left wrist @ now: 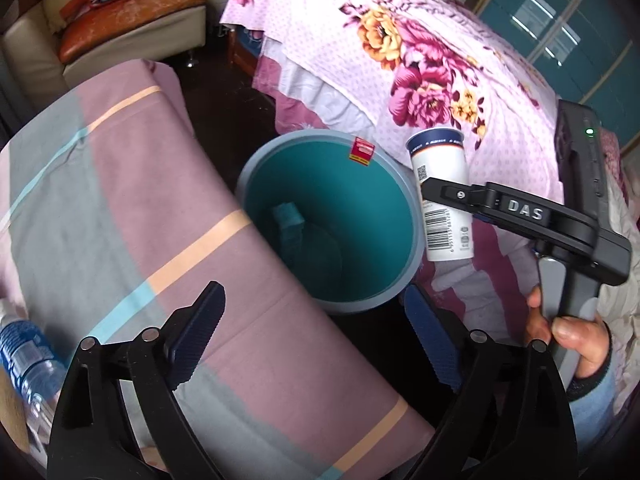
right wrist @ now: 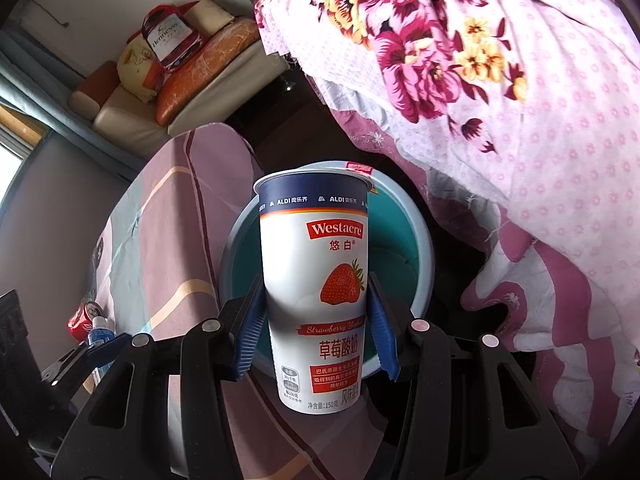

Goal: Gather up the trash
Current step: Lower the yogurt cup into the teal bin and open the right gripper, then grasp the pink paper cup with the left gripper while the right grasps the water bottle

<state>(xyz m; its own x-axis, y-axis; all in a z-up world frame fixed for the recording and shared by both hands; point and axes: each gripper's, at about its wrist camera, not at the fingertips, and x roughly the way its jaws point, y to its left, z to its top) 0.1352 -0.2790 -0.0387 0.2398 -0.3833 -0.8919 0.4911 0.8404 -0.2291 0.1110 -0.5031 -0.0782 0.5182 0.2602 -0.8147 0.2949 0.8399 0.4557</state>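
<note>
Blue-padded right tool (right wrist: pixel 316 320) tilts steeply down, pinching a strawberry yogurt cup (right wrist: pixel 314 280) above the teal trash bin (left wrist: pixel 396 184), whose bottom the cup hides, while the left tool (left wrist: pixel 316 340) gapes empty

You could not see the floor of the bin (right wrist: pixel 416 236); the yogurt cup (right wrist: pixel 316 292) covered most of it. The water bottle (left wrist: pixel 24 360) was cut off at the frame's edge, and the teal scrap (left wrist: pixel 289 220) inside the bin stayed unidentifiable.
</note>
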